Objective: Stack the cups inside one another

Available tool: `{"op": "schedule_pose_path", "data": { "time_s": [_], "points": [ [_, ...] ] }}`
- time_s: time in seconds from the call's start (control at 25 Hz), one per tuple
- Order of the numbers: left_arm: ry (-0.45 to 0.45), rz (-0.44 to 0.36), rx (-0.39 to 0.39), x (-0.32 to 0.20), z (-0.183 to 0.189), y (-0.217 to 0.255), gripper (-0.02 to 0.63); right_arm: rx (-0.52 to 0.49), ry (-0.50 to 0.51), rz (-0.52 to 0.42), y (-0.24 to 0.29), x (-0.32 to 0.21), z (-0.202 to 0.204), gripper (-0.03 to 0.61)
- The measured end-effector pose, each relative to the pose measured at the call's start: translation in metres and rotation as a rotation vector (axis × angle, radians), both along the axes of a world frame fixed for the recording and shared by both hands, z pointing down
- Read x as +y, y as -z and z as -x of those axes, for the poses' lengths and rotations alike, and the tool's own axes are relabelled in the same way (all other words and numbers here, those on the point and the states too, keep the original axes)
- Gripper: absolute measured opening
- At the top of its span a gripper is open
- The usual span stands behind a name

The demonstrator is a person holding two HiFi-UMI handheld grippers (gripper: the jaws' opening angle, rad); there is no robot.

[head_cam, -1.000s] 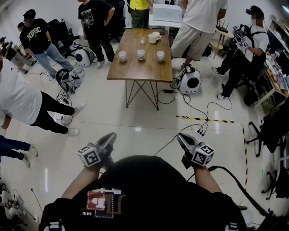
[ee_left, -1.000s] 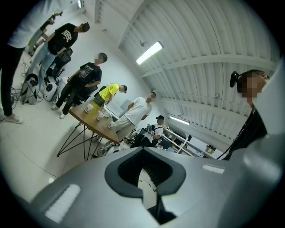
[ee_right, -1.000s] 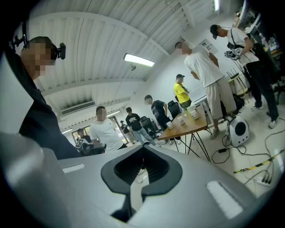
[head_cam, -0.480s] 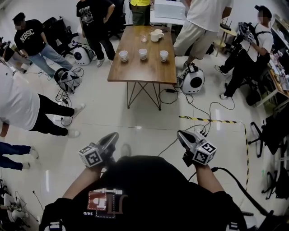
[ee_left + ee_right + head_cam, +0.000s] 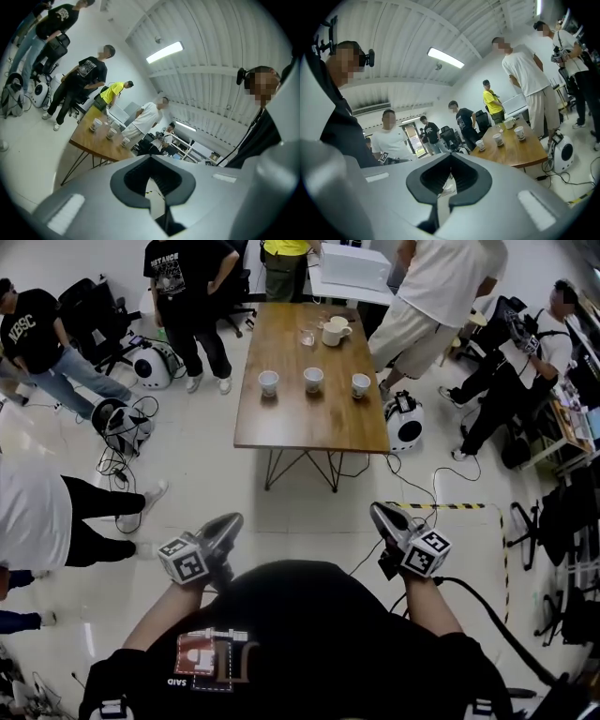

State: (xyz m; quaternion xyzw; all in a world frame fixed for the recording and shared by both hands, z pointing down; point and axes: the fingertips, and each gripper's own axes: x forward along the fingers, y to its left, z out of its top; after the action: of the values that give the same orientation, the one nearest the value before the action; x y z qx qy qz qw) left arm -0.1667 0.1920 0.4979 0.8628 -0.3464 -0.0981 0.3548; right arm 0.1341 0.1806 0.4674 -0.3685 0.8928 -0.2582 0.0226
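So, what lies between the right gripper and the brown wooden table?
Pale glossy floor crossed by a thin black cable, as the head view shows.

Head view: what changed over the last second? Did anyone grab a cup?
The wearer walked toward the wooden table, so it shows nearer and lower in view. Nothing was taken or let go. The three cups stay in their row, unstacked; the left gripper and right gripper stay shut, empty, held before the body.
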Motion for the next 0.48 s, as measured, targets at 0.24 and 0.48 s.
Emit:
{"op": "schedule_pose_path", "data": {
  "time_s": [0.24,0.48],
  "points": [
    [0.023,0.001,0.003,-0.07,0.048,-0.009,0.003,0.025,0.001,0.003,0.0,-0.078,0.04,0.014],
    [0.064,0.026,0.011,-0.12,0.043,-0.017,0.003,0.043,-0.001,0.011,-0.011,-0.146,0.022,0.014]
  ]
}}
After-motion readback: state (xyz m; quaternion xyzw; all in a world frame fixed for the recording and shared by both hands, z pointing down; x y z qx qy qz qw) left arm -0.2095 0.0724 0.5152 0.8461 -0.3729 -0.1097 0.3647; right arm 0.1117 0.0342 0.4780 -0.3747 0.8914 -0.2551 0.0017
